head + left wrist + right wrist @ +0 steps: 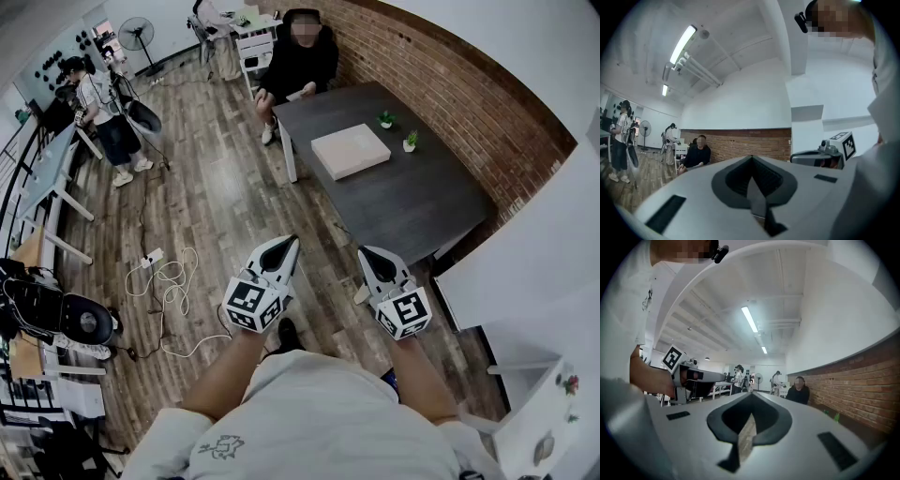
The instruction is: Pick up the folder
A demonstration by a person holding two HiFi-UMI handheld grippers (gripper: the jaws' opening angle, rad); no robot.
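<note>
One folder (350, 150): pale, flat and square-cornered, it lies on the dark surface (412, 202) at the upper centre of the head view, with nothing touching it.
Task so far: no part of the pick-up is done, as far as the pictures show; the folder has not been reached, gripped or lifted.
Task left: by this reading, all of it, meaning the approach to the surface, a grip on one edge of the folder, and the lift.
On the surface: a small potted plant (385, 119) and a second plant (411, 141) stand to the upper right of the folder, near it but apart from it.
At the far end: a seated person (298, 66) sits at the top centre of the frame, beyond the folder.
Left tool (287, 246): its jaws are fully together with nothing between them; it is at the lower centre of the frame over the wooden floor (216, 206), well apart from the folder.
Right tool (368, 255): its jaws are likewise pressed together and empty; it is at the lower centre-right, near the surface's near edge but touching nothing.
Both tools' own views: each looks level across the room over closed jaws, and the folder cannot be made out in either.
</note>
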